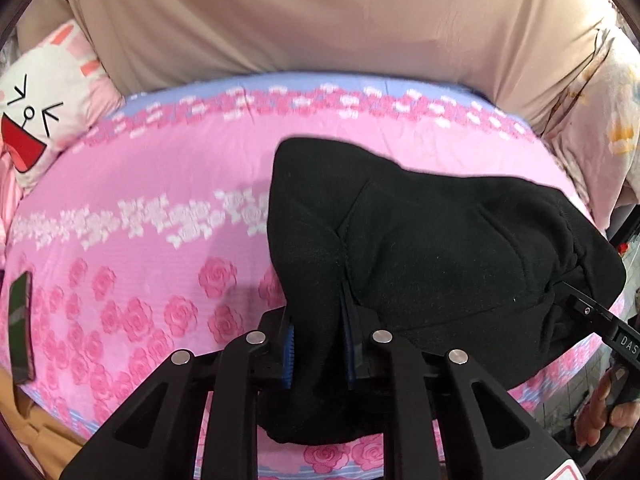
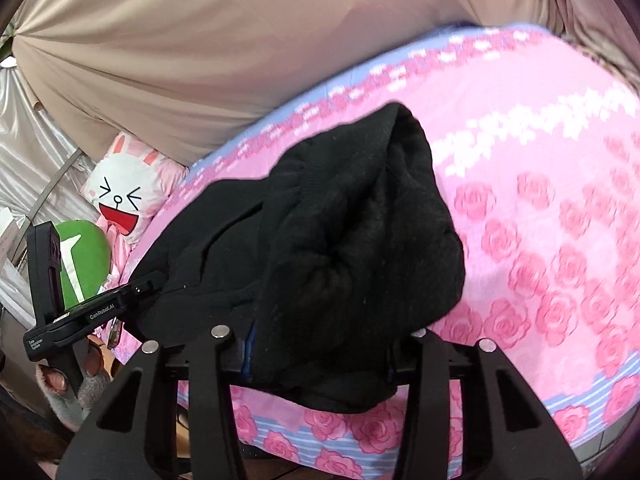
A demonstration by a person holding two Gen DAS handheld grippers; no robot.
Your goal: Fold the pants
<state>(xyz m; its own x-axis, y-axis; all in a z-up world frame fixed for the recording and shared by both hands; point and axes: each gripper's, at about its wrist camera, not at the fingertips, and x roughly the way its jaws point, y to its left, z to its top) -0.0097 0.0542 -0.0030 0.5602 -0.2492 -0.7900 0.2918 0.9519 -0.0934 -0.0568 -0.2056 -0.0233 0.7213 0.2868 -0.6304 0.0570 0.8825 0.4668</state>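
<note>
Take the black pants (image 1: 420, 248) as your landmark; they lie bunched on the pink rose-patterned bed sheet (image 1: 152, 208), toward its near edge, with one end lifted off the sheet.

Far left of the pants in the left wrist view, a rabbit-face pillow (image 1: 44, 120) leans at the head of the bed, and a dark phone-like slab (image 1: 20, 328) lies on the sheet near its left edge. Behind the pants, a beige cloth (image 1: 320, 20) hangs past the far edge of the sheet.

Your left gripper (image 1: 320, 354) is at the pants' near left corner. Its blue pads are pressed close together with a fold of black fabric pinched between them, and the cloth hangs down below the fingers.

To the right of the pants in that same view, your right gripper's side shows at the pants' far right edge, with your hand (image 1: 600, 412) wrapped around its handle.

In the right wrist view, your right gripper (image 2: 320, 356) holds the pants' other near corner. Its fingers stand wider apart, with a thick bundle of black fabric filling the gap and gripped between them. Your left gripper (image 2: 148, 284) shows to the left of the pants there, beside a green cushion (image 2: 84, 260) and the same rabbit pillow (image 2: 120, 192).
</note>
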